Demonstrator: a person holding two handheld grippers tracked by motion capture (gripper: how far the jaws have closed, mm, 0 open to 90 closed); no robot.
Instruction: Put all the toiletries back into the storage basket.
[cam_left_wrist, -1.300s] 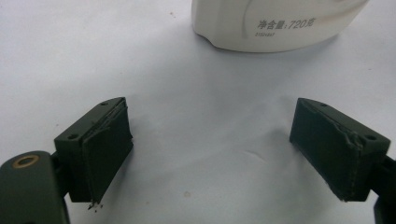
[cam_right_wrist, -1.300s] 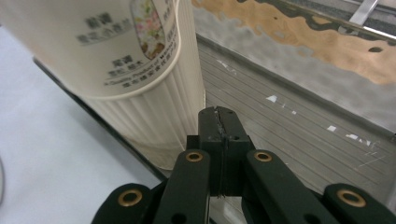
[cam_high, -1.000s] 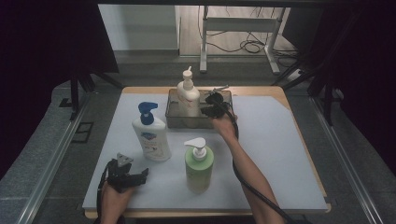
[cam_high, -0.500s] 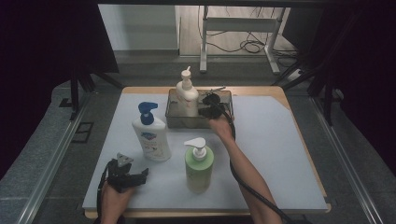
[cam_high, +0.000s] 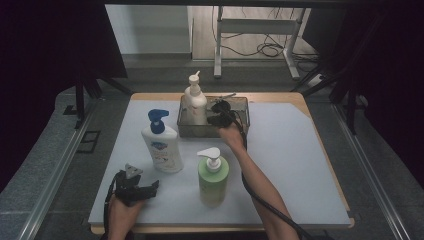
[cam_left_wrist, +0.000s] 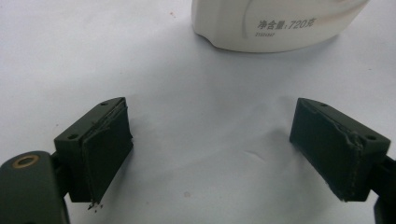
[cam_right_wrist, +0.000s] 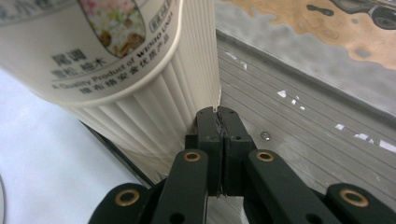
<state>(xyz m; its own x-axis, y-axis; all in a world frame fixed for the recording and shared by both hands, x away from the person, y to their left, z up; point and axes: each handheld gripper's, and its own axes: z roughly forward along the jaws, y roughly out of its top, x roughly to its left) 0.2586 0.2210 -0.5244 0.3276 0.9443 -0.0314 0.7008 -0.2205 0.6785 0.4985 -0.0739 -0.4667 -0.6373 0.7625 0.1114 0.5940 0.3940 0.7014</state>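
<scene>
Two grippers in play; left gripper (cam_high: 134, 189) lower left of the high view, jaws spread wide over bare mat, same spot as a second ago; green bottle (cam_high: 213, 175) centre foreground, blue-capped bottle (cam_high: 161, 145) left of it, both untouched. Farther up, right gripper (cam_high: 218, 116) has drifted slightly toward the cream bottle (cam_high: 195, 101) standing in the tray (cam_high: 240, 107); its jaws pressed together on nothing, tips at the bottle's ribbed side (cam_right_wrist: 154, 116). Judgement: bottle delivered; next bottle awaits.
</scene>
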